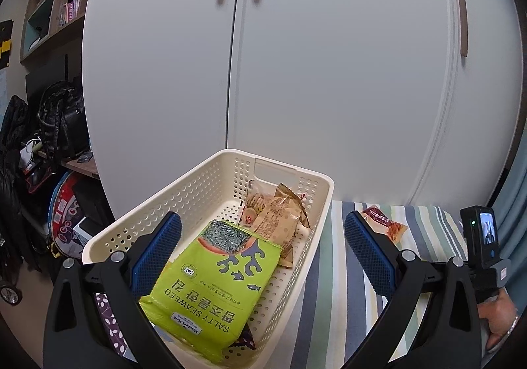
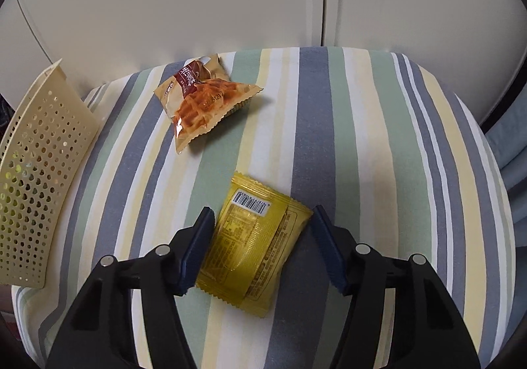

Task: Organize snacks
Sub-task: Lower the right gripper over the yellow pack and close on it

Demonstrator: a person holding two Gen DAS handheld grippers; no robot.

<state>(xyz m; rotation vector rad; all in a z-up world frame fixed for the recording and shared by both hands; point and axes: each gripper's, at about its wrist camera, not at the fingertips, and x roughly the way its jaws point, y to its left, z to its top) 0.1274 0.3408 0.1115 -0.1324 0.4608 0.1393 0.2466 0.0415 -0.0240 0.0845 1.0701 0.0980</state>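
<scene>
Left gripper [image 1: 263, 257] hangs wide open and empty over the cream perforated basket [image 1: 210, 178], which holds a green seaweed packet [image 1: 214, 286] and tan snack bags [image 1: 276, 214]. On the striped cloth [image 2: 362, 138] to its right lies a waffle packet [image 2: 201, 99]. Right gripper [image 2: 260, 243] is open, straddling a yellow snack packet [image 2: 253, 243] without clamping it.

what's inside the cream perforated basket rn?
In the cream perforated plastic basket: a green salty seaweed packet leaning at the near end, and tan wrapped snacks behind it. A dark patterned wrapper peeks from beneath the seaweed; the rest is covered.
</scene>
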